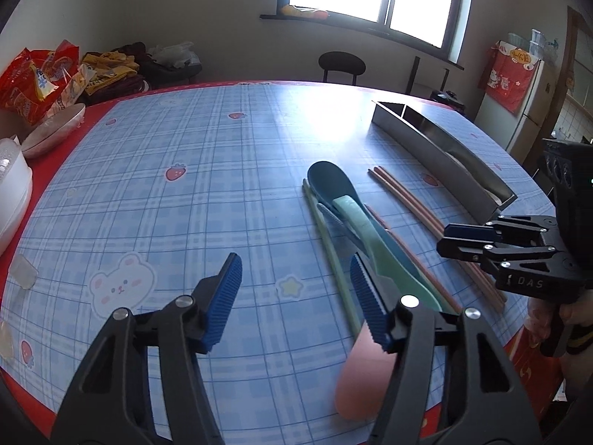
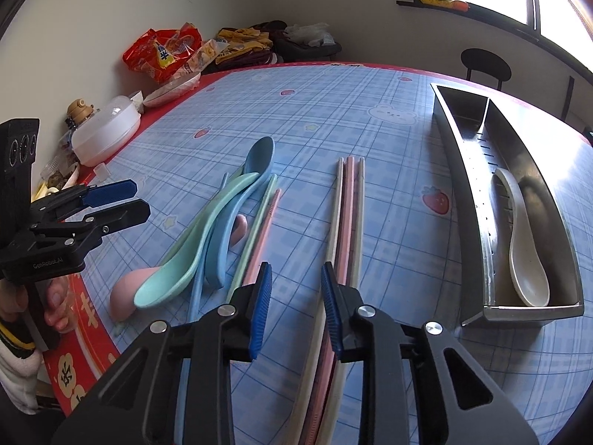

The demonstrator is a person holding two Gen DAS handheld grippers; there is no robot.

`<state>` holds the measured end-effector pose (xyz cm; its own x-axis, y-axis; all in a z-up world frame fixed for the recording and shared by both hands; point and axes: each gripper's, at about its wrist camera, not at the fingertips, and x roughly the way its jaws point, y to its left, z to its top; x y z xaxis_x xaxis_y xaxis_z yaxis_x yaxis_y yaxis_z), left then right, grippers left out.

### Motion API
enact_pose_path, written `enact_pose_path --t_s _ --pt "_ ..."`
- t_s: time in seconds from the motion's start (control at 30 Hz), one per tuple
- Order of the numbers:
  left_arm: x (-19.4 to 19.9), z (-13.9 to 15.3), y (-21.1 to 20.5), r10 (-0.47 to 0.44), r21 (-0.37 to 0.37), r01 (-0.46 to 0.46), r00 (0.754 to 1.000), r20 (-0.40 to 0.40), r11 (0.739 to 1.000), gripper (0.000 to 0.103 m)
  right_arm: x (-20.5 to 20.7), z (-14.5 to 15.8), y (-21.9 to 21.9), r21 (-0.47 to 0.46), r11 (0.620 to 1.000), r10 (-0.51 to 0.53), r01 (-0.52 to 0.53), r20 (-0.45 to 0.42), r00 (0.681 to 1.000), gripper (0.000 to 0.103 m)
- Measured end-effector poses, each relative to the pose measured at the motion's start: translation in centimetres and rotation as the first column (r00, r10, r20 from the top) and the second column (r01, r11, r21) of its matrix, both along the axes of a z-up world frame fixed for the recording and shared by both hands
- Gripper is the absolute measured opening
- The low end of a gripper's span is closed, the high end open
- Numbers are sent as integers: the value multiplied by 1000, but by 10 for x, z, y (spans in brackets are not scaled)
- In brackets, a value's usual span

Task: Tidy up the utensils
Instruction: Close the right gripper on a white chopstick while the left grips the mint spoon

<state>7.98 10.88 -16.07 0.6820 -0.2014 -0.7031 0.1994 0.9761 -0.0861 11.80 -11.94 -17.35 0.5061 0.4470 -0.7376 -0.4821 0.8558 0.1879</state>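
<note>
Leftmost, the left gripper [image 1: 296, 289] hangs released over the desk [image 1: 207, 193], its blue pads clear of everything; the pile of spoons [image 1: 355, 230] lies just right of its right finger, whose pad overlaps the pink spoon [image 1: 357, 374] in that view. Further right, the right gripper [image 2: 295, 307] is also unclenched, jaws fairly narrow, and the bundle of chopsticks [image 2: 348, 200] runs under its right finger, not between the pads. At the far right sits the metal tray [image 2: 463, 170]. Only the right wrist view looks into it, showing a white spoon [image 2: 526, 256] in the near compartment; the left wrist view shows mostly the tray's outer wall.
</note>
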Motion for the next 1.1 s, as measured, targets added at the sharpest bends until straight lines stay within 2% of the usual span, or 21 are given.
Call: enact_pose_path --t_s 0.1,0.13,0.37,0.47,0.73,1.1 --pt "3 1 -8 -16 17 16 1000 -8 1000 57 0 -1 1 -11 1000 0 0 5 1000 20" --pt "4 1 -10 -23 12 23 1000 -14 1000 53 0 -1 2 -14 1000 0 1 8 1000 20" --pt "2 -4 -13 -65 -63 62 996 -55 996 39 -1 -1 4 -12 1000 7 -7 5 1000 17" --pt "7 -4 -19 -84 -113 76 994 -71 991 38 2 -2 2 -16 1000 -17 17 -8 1000 17" --pt "26 -12 -35 -107 -166 86 987 -124 982 38 3 -4 -1 -11 999 -37 37 -20 999 17" --pt "26 -12 -33 -104 -175 82 987 -123 981 38 4 0 -10 0 996 -91 91 19 996 17"
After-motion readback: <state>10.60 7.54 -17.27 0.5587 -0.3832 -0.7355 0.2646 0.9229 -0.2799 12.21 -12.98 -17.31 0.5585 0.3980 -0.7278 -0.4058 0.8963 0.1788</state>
